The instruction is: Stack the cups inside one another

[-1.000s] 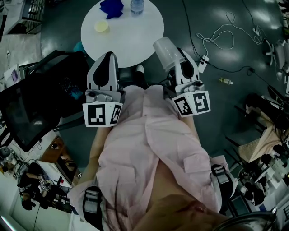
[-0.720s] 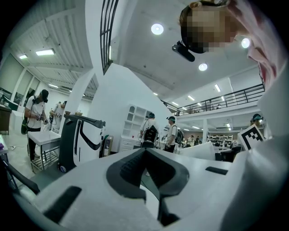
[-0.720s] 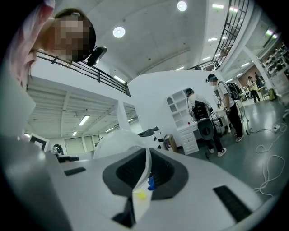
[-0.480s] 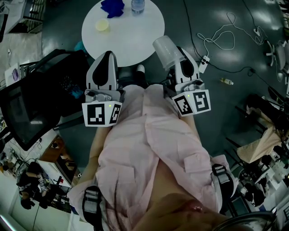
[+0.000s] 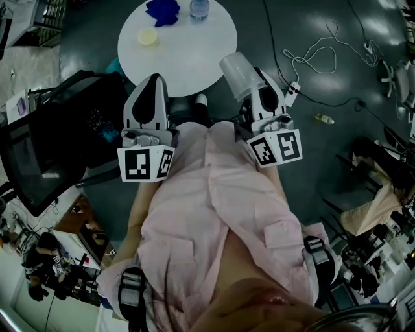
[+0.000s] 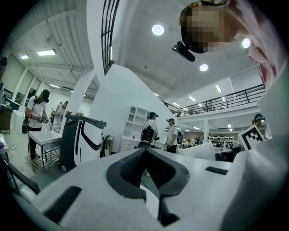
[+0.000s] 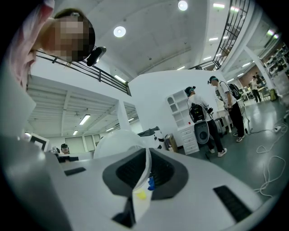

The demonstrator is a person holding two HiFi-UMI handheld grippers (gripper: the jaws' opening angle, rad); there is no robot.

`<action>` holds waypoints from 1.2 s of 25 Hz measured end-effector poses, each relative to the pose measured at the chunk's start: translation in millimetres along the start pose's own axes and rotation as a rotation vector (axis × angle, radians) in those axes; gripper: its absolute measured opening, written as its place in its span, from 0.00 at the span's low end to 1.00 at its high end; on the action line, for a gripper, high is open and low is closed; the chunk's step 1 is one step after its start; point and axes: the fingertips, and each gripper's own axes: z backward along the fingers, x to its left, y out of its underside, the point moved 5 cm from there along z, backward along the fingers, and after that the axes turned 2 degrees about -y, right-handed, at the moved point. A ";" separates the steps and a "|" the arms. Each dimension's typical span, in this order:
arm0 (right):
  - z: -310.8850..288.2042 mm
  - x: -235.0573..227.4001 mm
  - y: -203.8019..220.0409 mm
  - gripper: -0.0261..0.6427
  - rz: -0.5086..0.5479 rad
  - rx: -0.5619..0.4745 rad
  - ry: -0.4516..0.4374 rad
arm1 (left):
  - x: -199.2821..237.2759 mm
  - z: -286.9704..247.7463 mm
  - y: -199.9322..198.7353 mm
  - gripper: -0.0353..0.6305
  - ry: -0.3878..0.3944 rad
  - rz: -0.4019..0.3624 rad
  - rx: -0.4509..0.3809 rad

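A person in a pink shirt (image 5: 220, 194) stands over a round white tabletop (image 5: 188, 55) with a gripper raised in each hand. We see the right gripper (image 5: 258, 87) with its jaws pinching the thin wall of a clear cup (image 5: 240, 72); the cup juts out past the jaw tips, tilted and held in the air off the tabletop, level with its near edge. In the right gripper view the same gripper (image 7: 146, 153) shows the cup (image 7: 118, 140) as a pale dome just beyond the jaws, its wall running down between the dark pads. The left gripper (image 5: 154, 79) is held beside it, well apart, its jaws pressed together on nothing; the left gripper view confirms this, the gripper (image 6: 145, 151) showing both pads meeting along one line. Ahead of the left jaws a yellow cup (image 5: 148, 37) sits on the tabletop; farther out lie a blue item (image 5: 162, 10) and a bottle (image 5: 199, 8), side by side at the far edge. Beyond the right jaws, other people (image 7: 205, 119) stand near a white shelf (image 7: 180, 117).
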 end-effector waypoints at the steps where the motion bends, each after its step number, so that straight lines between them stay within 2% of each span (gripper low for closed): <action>1: -0.7 -0.4 0.5 0.10 0.000 0.000 0.000 | 0.5 -0.4 0.6 0.08 -0.001 0.000 0.001; 20: -11.2 -6.0 -1.5 0.10 -0.003 -0.002 0.018 | 8.0 -12.4 -0.5 0.08 -0.003 0.005 0.000; 30: -28.7 -1.3 -0.8 0.10 0.013 0.021 0.035 | 26.5 -19.4 -2.7 0.08 -0.002 0.024 -0.001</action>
